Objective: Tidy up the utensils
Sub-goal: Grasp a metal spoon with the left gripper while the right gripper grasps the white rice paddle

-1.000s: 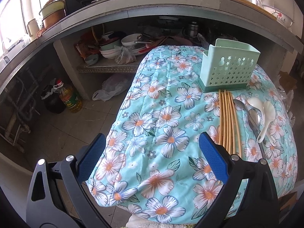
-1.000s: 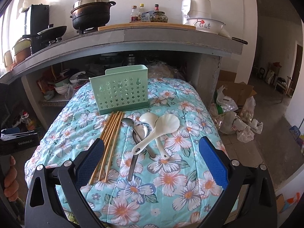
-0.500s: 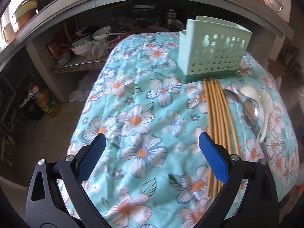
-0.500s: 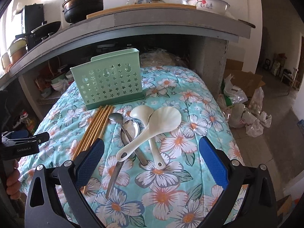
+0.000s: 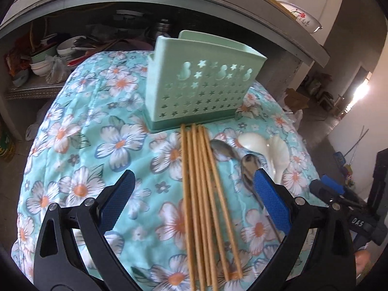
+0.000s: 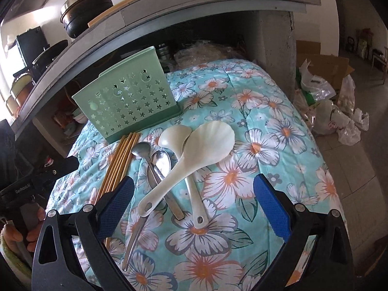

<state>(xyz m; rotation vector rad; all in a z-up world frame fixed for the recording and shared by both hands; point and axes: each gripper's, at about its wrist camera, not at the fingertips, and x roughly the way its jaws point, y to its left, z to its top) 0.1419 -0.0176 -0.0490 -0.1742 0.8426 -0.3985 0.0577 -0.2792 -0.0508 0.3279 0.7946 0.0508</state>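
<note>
- The left gripper (image 5: pixel 194 198) hangs over the floral cloth (image 5: pixel 101 145) with its jaws spread wide and nothing between the blue pads (image 5: pixel 117 198); it touches nothing.
- The bundle of wooden chopsticks (image 5: pixel 203 194) lies on the cloth directly between those open jaws, running from the near edge of the picture to the foot of the green holder.
- The right pad of the left gripper sits in front of the metal spoons (image 5: pixel 248 167), so their handles are partly hidden in the left wrist view.
- The right gripper (image 6: pixel 192 203) is likewise wide open and empty, poised above the spoon handles without contact.
- Between its jaws lie two white plastic spoons: a shell-shaped rice scoop (image 6: pixel 211 143) crossing over a round-bowled ladle (image 6: pixel 174 135), both bowls toward the far side.
- Two metal spoons (image 6: pixel 160 160) lie just left of the white ones, partly under the scoop's handle.
- The chopsticks sit left of the spoons, their far tips touching the base of the mint-green utensil holder (image 6: pixel 128 99).
- The holder stands upright at the far end of the cloth-covered worktop, star holes facing the cameras.
- A hand (image 6: pixel 14 232) grips the left tool at the left edge of the right wrist view.
</note>
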